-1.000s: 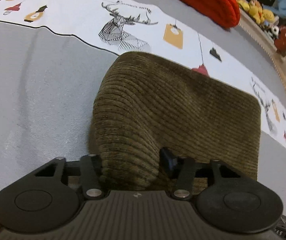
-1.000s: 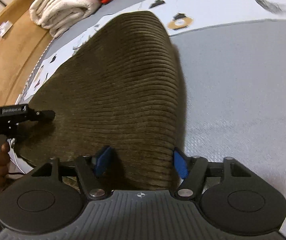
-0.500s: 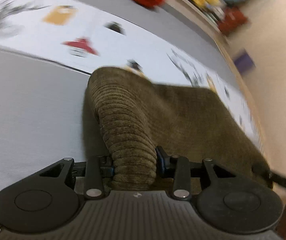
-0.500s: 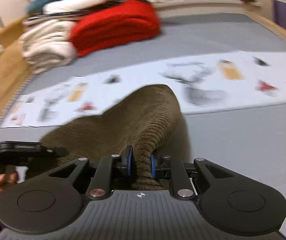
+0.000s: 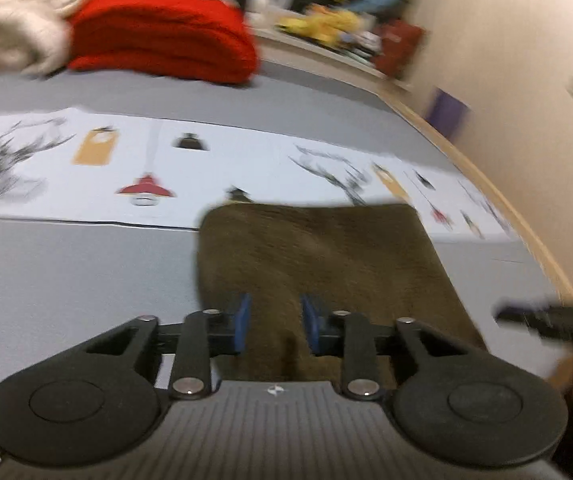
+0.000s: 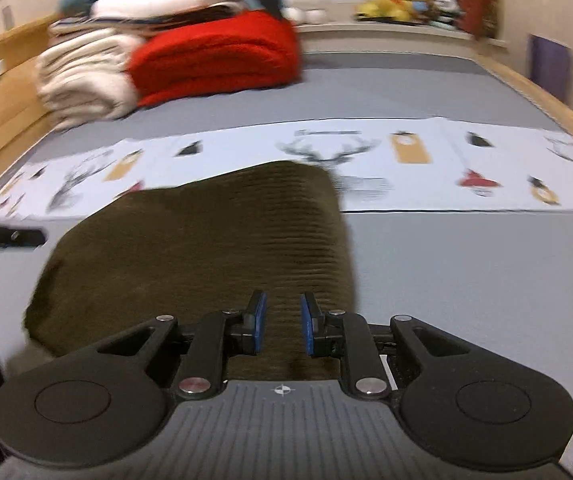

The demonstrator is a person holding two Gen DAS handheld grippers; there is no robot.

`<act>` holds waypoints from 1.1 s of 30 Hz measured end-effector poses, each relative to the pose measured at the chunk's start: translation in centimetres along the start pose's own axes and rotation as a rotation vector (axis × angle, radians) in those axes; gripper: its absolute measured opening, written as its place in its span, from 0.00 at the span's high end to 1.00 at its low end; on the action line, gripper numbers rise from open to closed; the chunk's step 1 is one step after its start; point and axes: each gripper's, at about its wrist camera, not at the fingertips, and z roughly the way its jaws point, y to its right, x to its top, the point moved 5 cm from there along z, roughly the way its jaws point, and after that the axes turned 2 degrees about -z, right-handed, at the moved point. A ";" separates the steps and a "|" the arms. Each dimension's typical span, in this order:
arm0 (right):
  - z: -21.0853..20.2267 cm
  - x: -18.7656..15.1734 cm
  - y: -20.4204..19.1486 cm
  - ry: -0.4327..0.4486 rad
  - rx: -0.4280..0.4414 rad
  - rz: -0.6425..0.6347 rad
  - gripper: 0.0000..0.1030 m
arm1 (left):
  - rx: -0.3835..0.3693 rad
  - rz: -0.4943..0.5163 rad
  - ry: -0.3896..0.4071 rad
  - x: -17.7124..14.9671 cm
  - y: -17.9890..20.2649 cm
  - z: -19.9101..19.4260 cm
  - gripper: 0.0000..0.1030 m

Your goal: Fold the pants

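Observation:
The olive-brown corduroy pants lie folded into a flat rectangle on the grey bed; they also show in the right wrist view. My left gripper hovers over their near left edge with its blue pads apart and nothing between them. My right gripper hovers over their near right edge, pads apart and empty. The right gripper shows blurred at the right of the left wrist view; the left gripper's tip shows at the left of the right wrist view.
A white printed cloth strip with deer and lamp pictures runs across the bed behind the pants. Folded red and cream blankets are stacked at the back. A wooden bed frame and wall border the right.
Both grippers were shut on raised corduroy folds half a second ago. Now both have let go and pulled back, and the pants lie flat. Both views are tilted up.

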 end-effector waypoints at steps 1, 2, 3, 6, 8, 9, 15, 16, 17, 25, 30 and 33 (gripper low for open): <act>0.4 -0.3 -0.5 -0.018 0.020 -0.015 0.80 | -0.002 0.034 -0.062 -1.6 0.1 1.1 0.76; 1.2 -0.3 -1.0 -0.040 0.026 -0.023 0.80 | 0.041 0.052 -0.154 -3.3 -0.4 2.7 0.77; 2.0 -0.6 -1.2 -0.081 0.024 -0.033 0.80 | 0.099 0.022 -0.273 -5.0 -1.3 4.5 0.78; 5.2 -3.6 -0.9 -0.296 -0.036 -0.067 0.80 | 0.116 -0.033 -0.284 -4.5 -1.6 5.0 0.78; 5.1 -3.1 -0.9 -0.283 -0.046 -0.054 0.79 | 0.114 -0.039 -0.254 -4.5 -1.6 4.5 0.78; 4.8 -2.4 -0.9 -0.253 -0.032 -0.036 0.79 | 0.110 -0.043 -0.242 -4.6 -1.6 4.4 0.78; 4.5 1.1 -0.4 -0.084 -0.064 0.056 0.68 | 0.130 -0.025 -0.221 -4.5 -1.3 3.5 0.77; 4.8 2.0 -0.3 -0.058 -0.083 0.055 0.63 | 0.131 -0.020 -0.221 -4.7 -1.4 3.3 0.76; 5.0 2.8 -0.2 -0.035 -0.096 0.051 0.61 | 0.131 -0.018 -0.220 -4.7 -1.5 3.2 0.76; 10.4 9.3 1.5 0.060 -0.150 0.042 0.57 | 0.131 -0.025 -0.222 -4.6 -2.1 3.3 0.71; 15.9 9.4 2.3 -0.041 -0.206 0.030 0.59 | 0.146 -0.016 -0.213 -4.4 -1.9 3.1 0.71; 18.9 8.7 3.5 -0.125 -0.231 0.074 0.58 | 0.198 0.003 -0.165 -3.3 -1.7 2.1 0.71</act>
